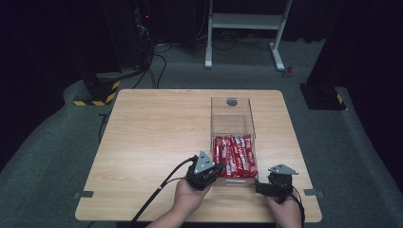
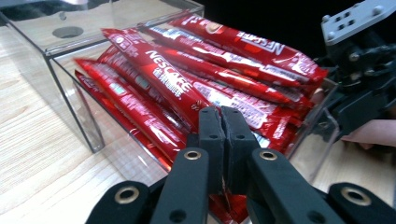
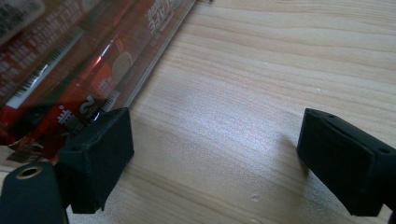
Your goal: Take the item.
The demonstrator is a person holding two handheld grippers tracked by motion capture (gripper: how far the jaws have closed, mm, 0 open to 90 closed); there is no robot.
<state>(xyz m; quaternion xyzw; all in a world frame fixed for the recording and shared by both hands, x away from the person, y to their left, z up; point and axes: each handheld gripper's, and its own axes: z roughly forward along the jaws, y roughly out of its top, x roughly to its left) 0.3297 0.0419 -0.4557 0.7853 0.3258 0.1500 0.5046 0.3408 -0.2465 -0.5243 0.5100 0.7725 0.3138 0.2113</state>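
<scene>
A clear plastic drawer box [image 1: 231, 114] stands on the wooden table [image 1: 152, 133], its pulled-out drawer full of red Nescafe coffee sachets [image 1: 234, 156]. My left gripper [image 1: 216, 170] is at the drawer's near left corner. In the left gripper view its jaws [image 2: 223, 126] are pressed together on the near end of a red sachet [image 2: 163, 88], with red foil showing between them lower down. My right gripper [image 1: 260, 186] rests low at the drawer's near right corner. Its jaws [image 3: 215, 154] stand wide open over bare wood, and one pad [image 3: 100, 154] sits by the drawer's clear wall [image 3: 140, 79].
The box's clear housing with a round hole [image 2: 67, 31] lies beyond the drawer. The other gripper [image 2: 359, 88] and a hand are at the far side of the drawer. A black cable [image 1: 161, 190] trails off the table's near edge. White desk legs [image 1: 244, 23] stand on the floor behind.
</scene>
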